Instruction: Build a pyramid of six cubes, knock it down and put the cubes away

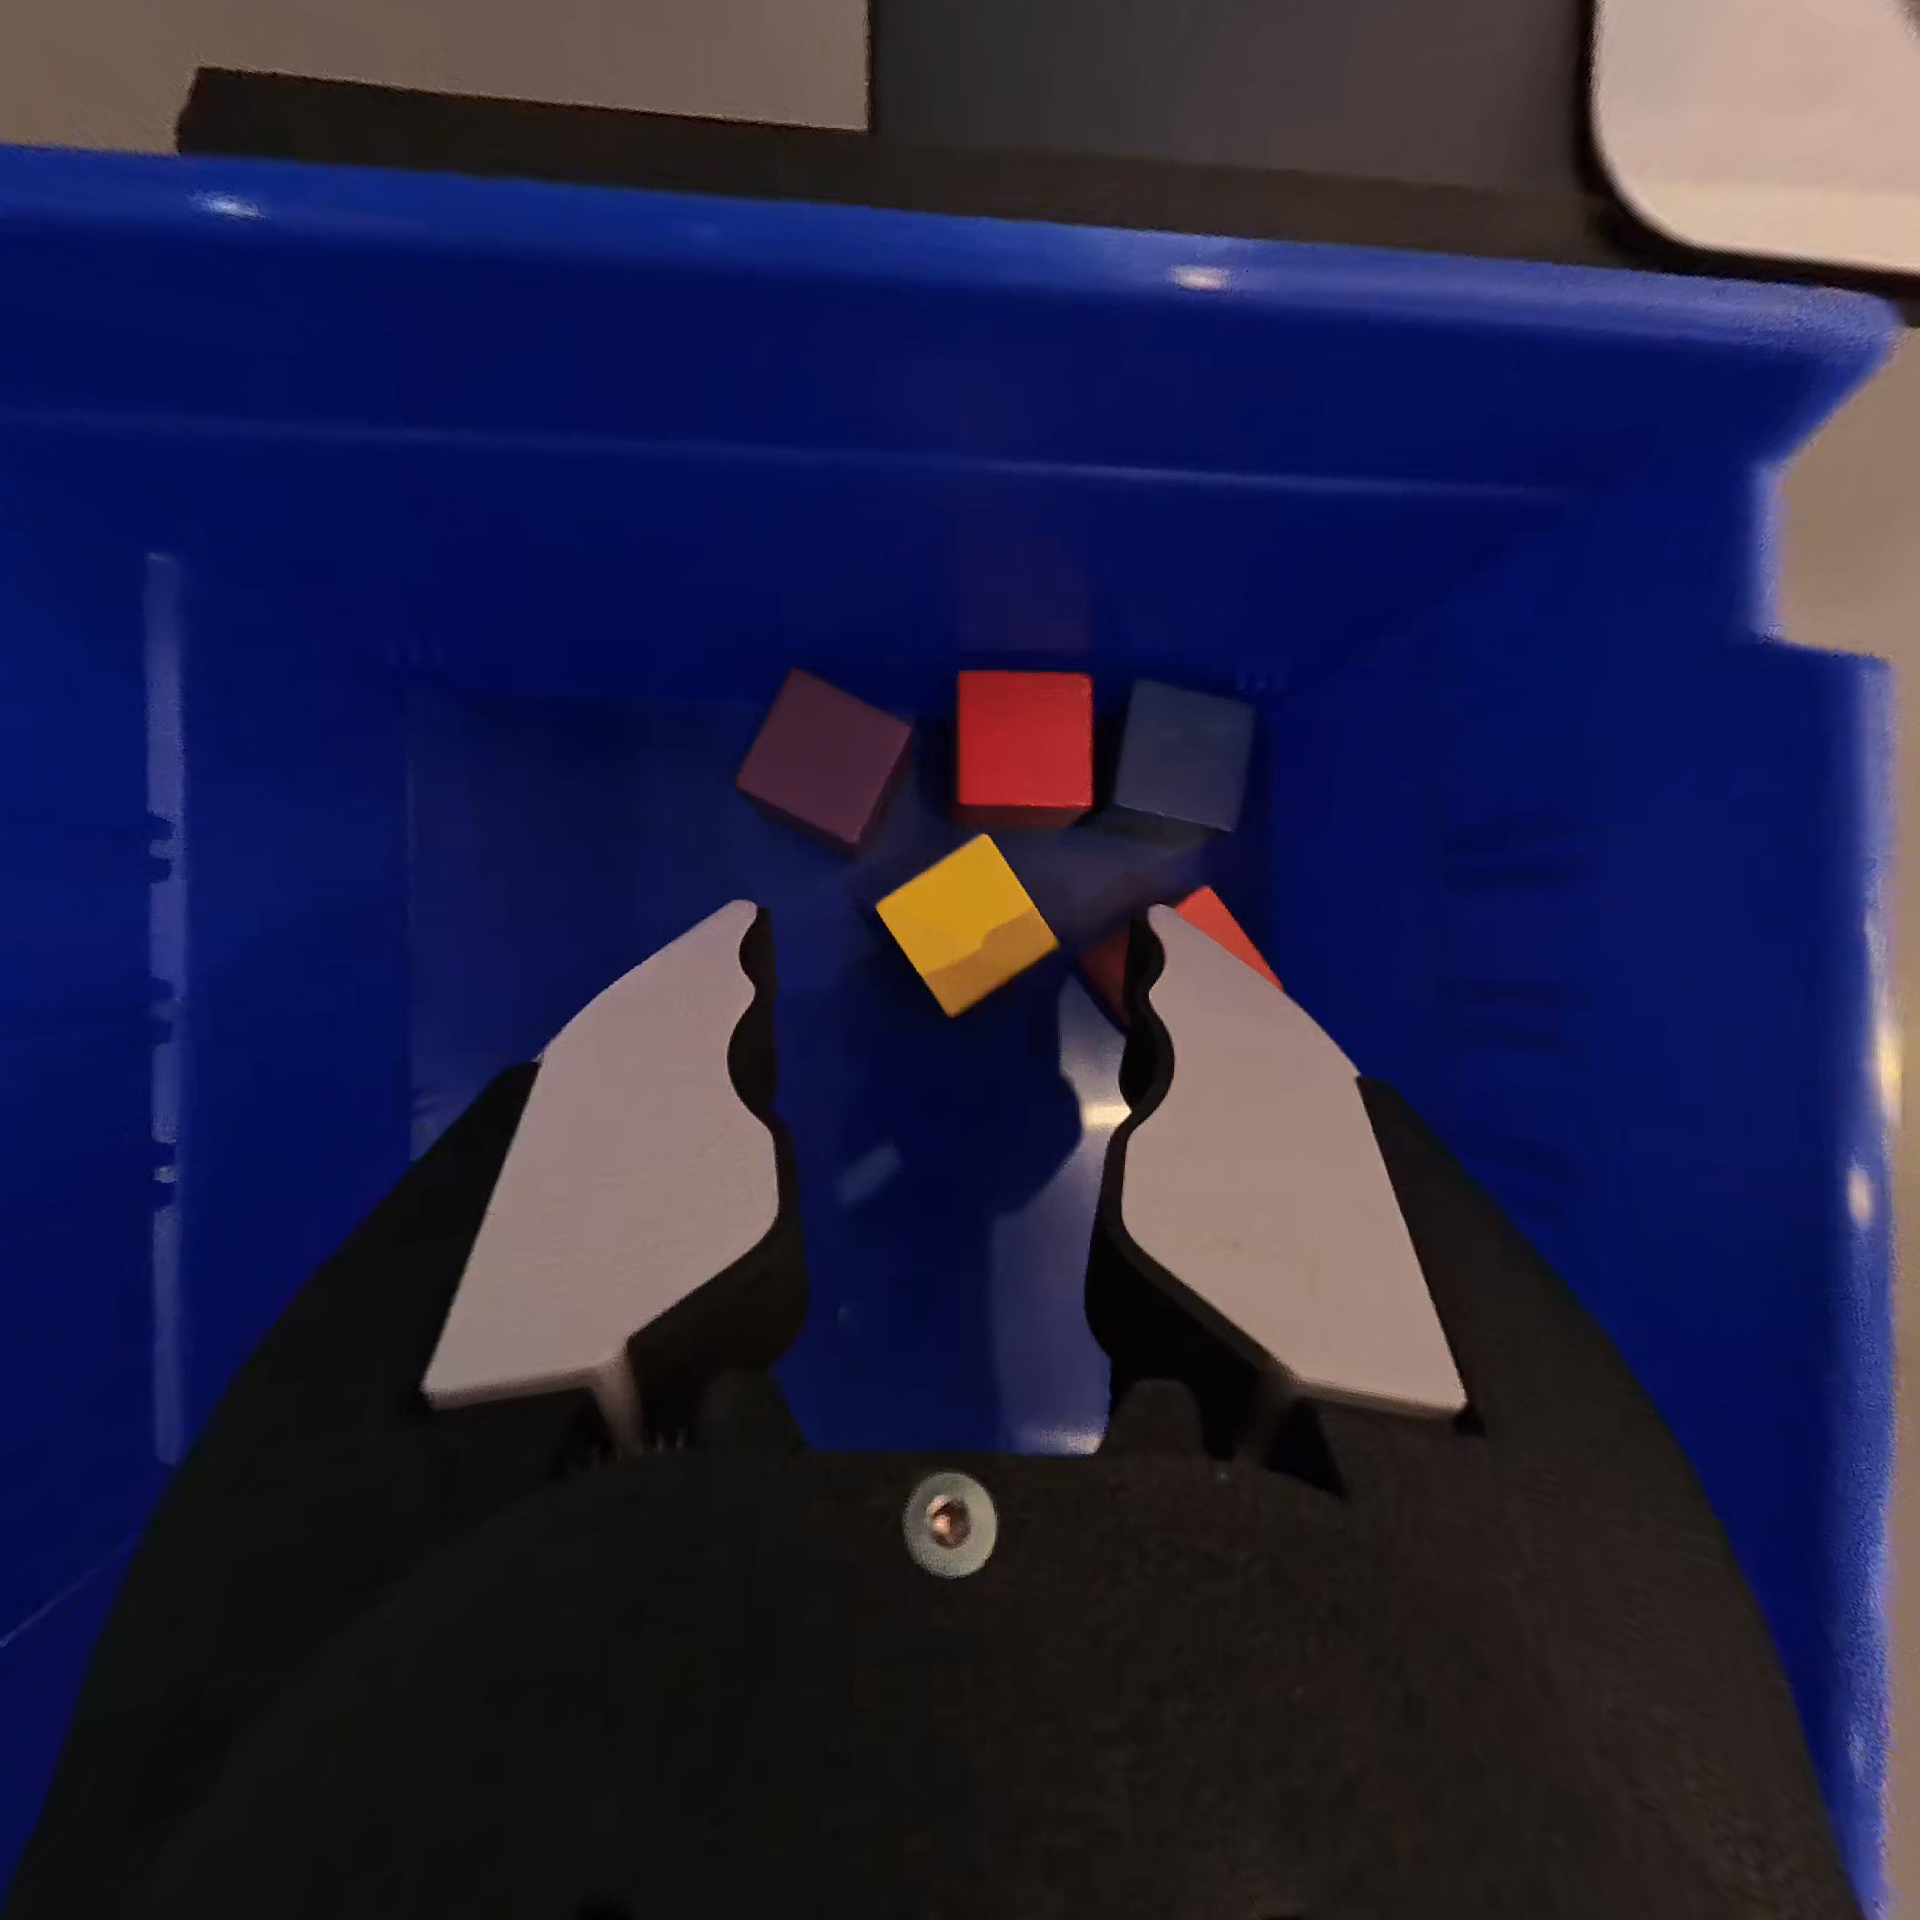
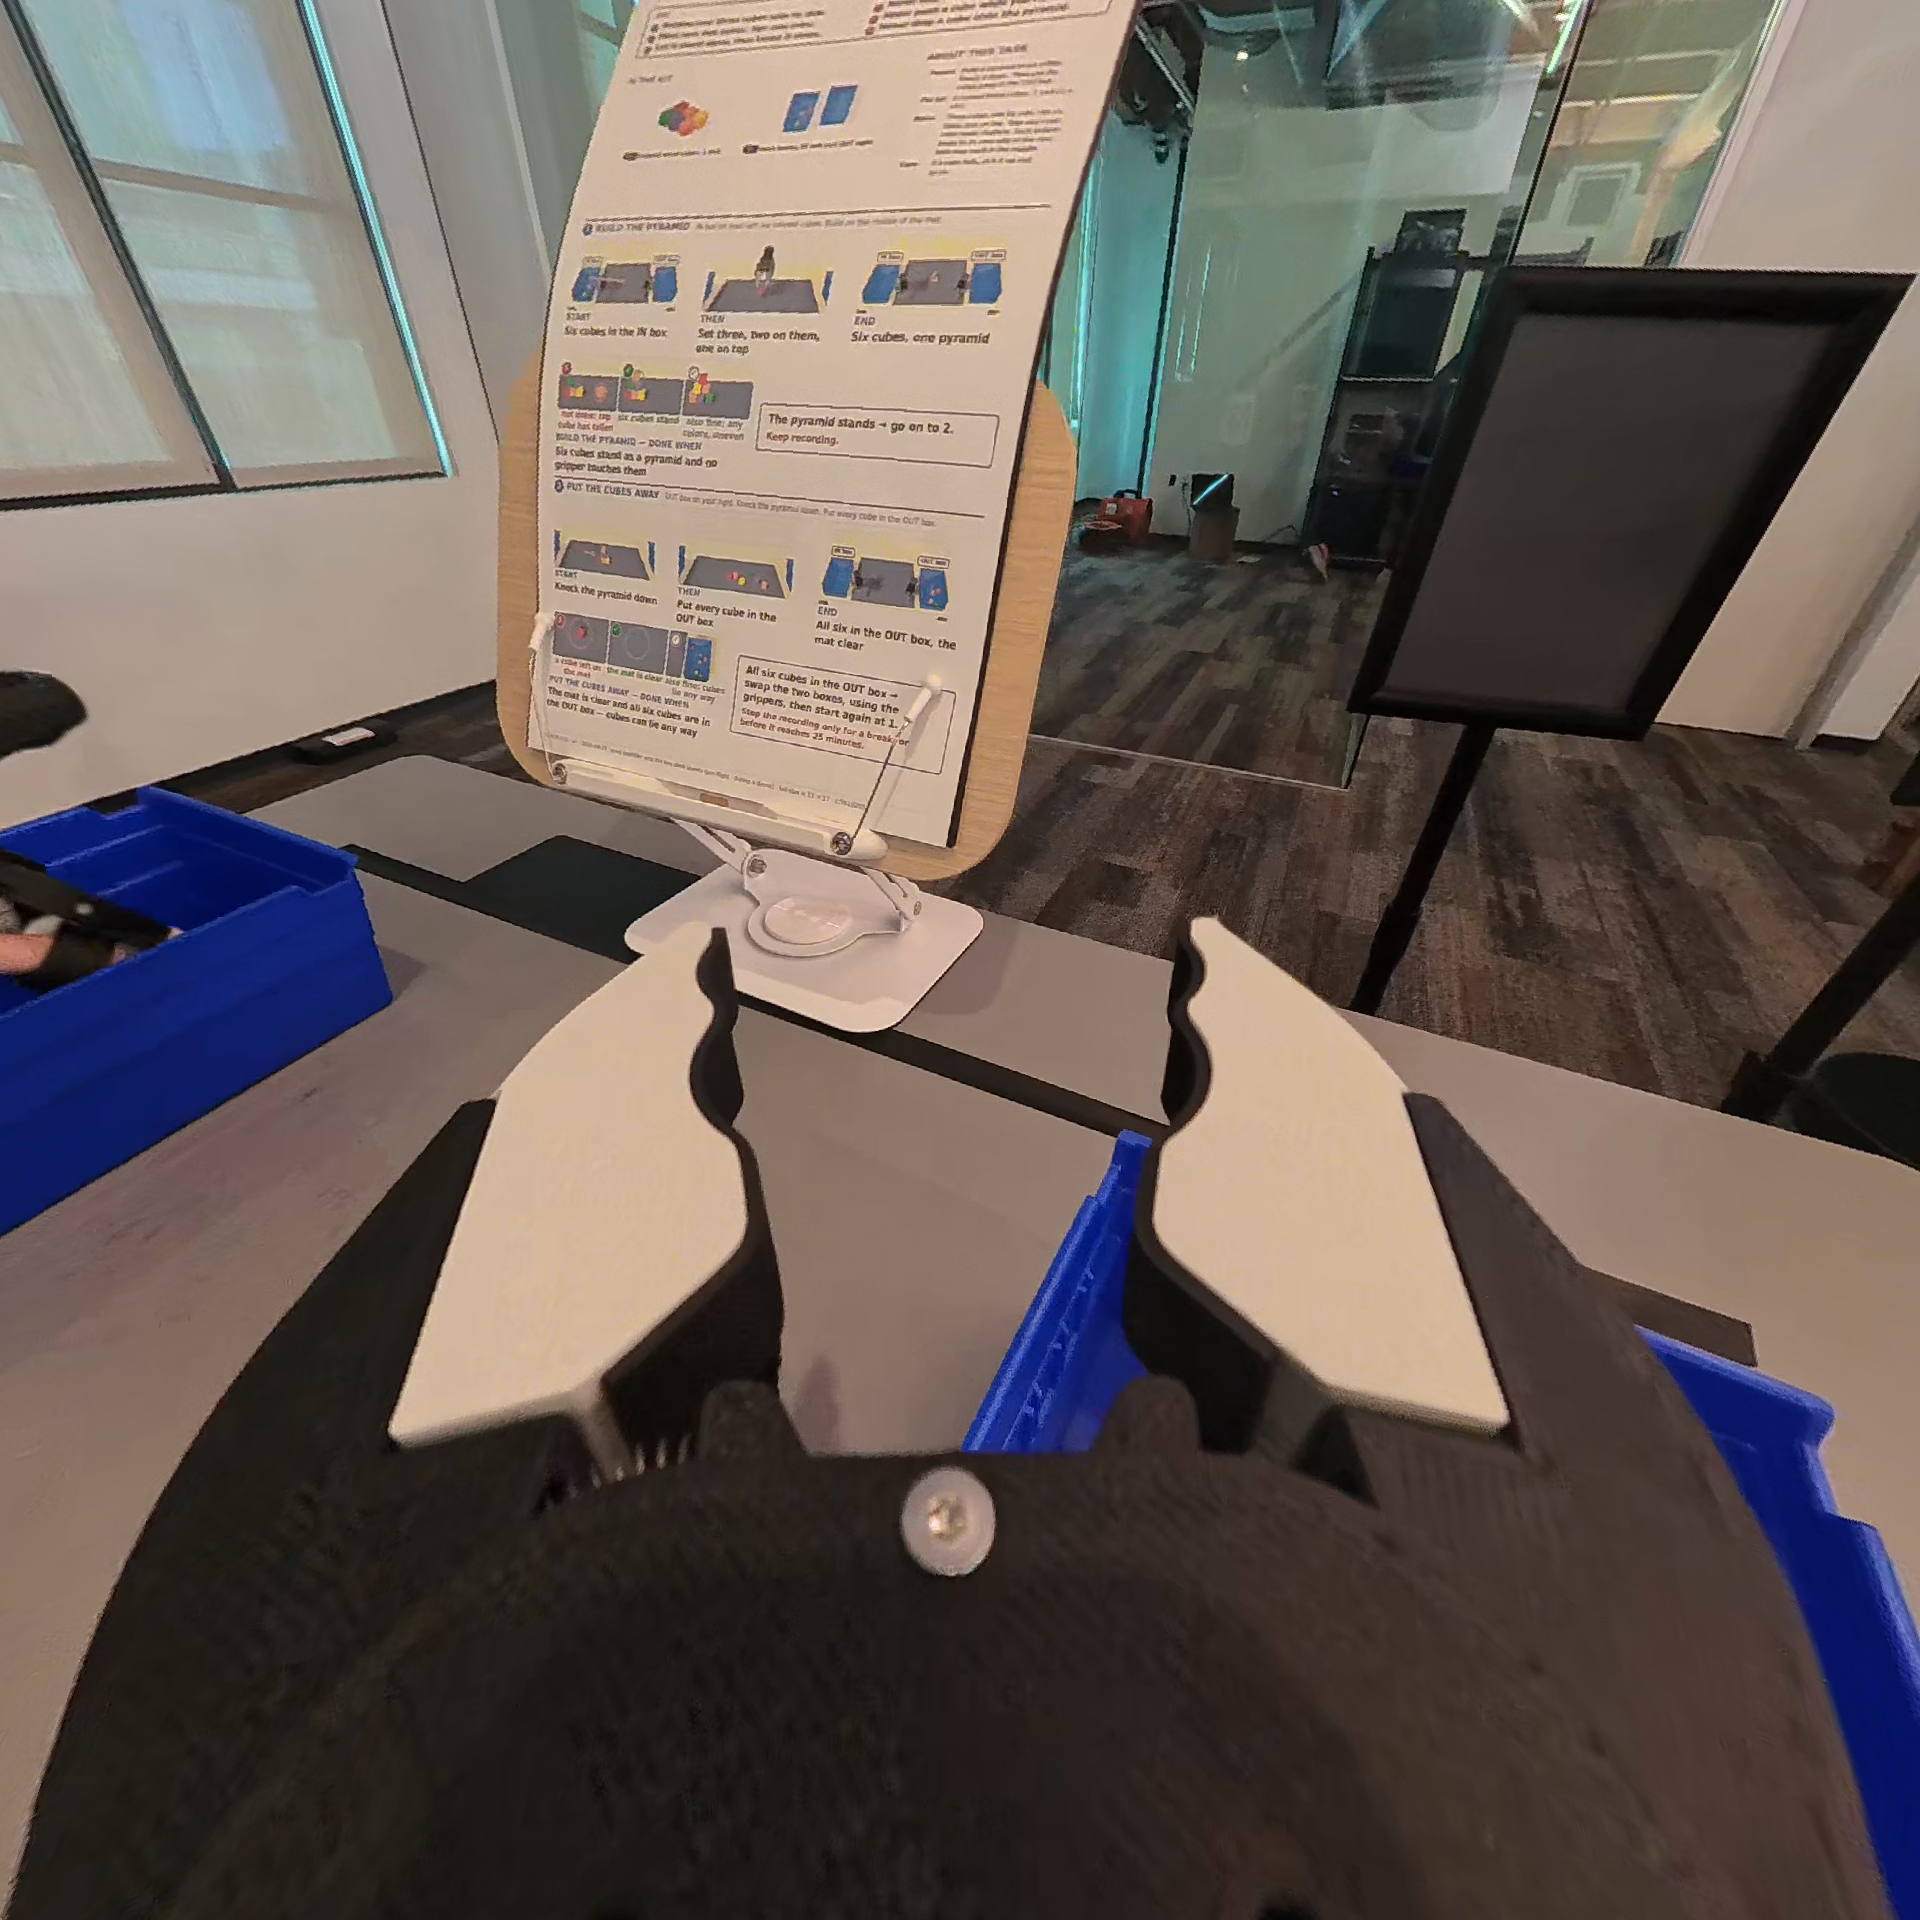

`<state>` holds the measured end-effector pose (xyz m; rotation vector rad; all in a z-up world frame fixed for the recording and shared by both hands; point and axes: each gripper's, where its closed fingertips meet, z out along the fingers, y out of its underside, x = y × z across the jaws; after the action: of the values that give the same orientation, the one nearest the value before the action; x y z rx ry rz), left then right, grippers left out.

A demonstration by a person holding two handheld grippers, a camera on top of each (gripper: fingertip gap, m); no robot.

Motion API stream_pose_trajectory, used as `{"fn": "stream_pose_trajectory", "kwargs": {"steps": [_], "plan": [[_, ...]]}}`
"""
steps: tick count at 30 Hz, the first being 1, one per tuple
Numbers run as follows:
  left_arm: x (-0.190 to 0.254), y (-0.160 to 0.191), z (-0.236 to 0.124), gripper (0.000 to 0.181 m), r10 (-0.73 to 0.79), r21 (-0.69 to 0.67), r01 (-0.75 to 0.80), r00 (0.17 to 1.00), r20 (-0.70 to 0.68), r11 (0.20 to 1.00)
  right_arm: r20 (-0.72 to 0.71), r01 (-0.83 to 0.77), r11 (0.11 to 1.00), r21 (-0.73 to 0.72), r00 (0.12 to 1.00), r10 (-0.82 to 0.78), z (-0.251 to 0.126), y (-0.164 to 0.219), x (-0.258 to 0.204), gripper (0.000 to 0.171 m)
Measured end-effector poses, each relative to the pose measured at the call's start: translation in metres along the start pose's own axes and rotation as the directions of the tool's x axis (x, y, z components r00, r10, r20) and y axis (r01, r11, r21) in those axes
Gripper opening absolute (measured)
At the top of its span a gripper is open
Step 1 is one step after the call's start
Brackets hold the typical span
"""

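Left wrist view: yellow cube [image 1: 964,937] just beyond gripper [image 1: 951,920].

Left hand-held gripper [image 1: 951,935] pointing steeply downward, jaws apart and empty, right hand-held gripper [image 2: 951,961] level, jaws apart and empty

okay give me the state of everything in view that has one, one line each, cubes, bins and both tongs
Left tongs: open, empty, inside the blue bin.
Right tongs: open, empty.
Yellow cube: loose on the bin floor, turned askew.
Purple cube: loose, askew.
Red cube: loose, square-on.
Second blue bin: contents hidden.
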<state>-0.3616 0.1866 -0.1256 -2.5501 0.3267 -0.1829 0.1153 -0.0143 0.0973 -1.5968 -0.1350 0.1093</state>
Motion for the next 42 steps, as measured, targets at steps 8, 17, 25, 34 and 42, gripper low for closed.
{"fn": "stream_pose_trajectory", "kwargs": {"steps": [8, 17, 25, 34, 42], "plan": [[-0.013, 0.003, 0.013, 0.063, -0.017, -0.079, 0.025, 0.995, 0.102, 0.997, -0.002, 0.011, 1.0, -0.005, 1.0, -0.011, 0.001, 0.001, 0.0, 0.081], [-0.029, 0.018, 0.016, 0.046, 0.003, -0.176, 0.025, 0.988, 0.157, 0.984, -0.003, 0.012, 1.0, 0.006, 1.0, -0.012, 0.0, -0.002, 0.0, 0.081], [-0.032, 0.01, -0.003, 0.029, 0.05, -0.118, -0.042, 0.997, 0.065, 0.992, -0.007, 0.001, 1.0, 0.023, 1.0, -0.001, -0.004, -0.006, 0.005, 0.081], [0.112, -0.056, -0.152, 0.029, 0.488, 0.325, -0.403, 0.838, -0.244, 0.855, -0.007, 0.012, 0.999, 0.042, 1.0, -0.012, -0.002, -0.008, 0.003, 0.08], [0.311, 0.071, -0.134, 0.029, 0.815, 0.47, -0.717, 0.241, -0.526, 0.515, 0.03, 0.032, 0.999, 0.043, 0.999, -0.033, -0.001, -0.009, -0.009, 0.08]]}}
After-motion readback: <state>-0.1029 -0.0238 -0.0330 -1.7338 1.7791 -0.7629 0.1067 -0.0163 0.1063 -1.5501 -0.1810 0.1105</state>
